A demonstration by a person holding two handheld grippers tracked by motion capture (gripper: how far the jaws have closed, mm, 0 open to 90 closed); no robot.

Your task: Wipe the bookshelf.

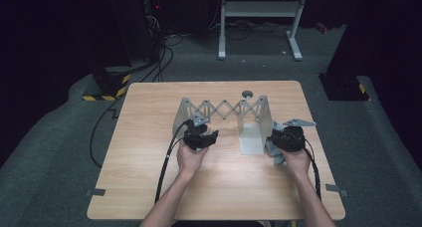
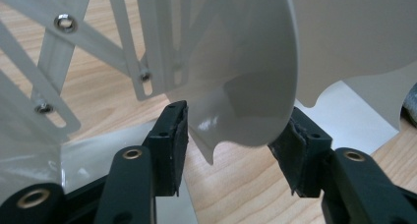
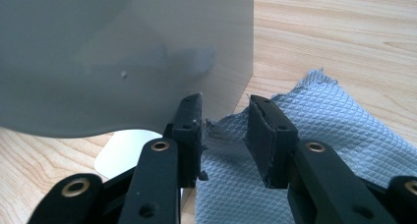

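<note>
A grey folding rack (image 1: 224, 109) with scissor-like bars stands across the middle of the wooden table (image 1: 149, 187). My left gripper (image 1: 205, 136) is at its left end plate (image 1: 182, 113). In the left gripper view the gripper (image 2: 236, 150) is open, and the plate's curved lower edge (image 2: 246, 86) sits between the jaws. My right gripper (image 1: 279, 137) is at the right end plate (image 1: 262, 116). It (image 3: 226, 130) is open above the frayed edge of a blue-grey cloth (image 3: 319, 116), with the flat plate (image 3: 123, 57) just to its left. The cloth (image 1: 274, 156) lies under that hand.
A small dark round disc (image 1: 247, 93) lies behind the rack near the table's far edge. Black cables (image 1: 164, 162) trail from the grippers toward the front edge. On the floor beyond stand a white metal frame (image 1: 259, 8) and more cables (image 1: 159, 53).
</note>
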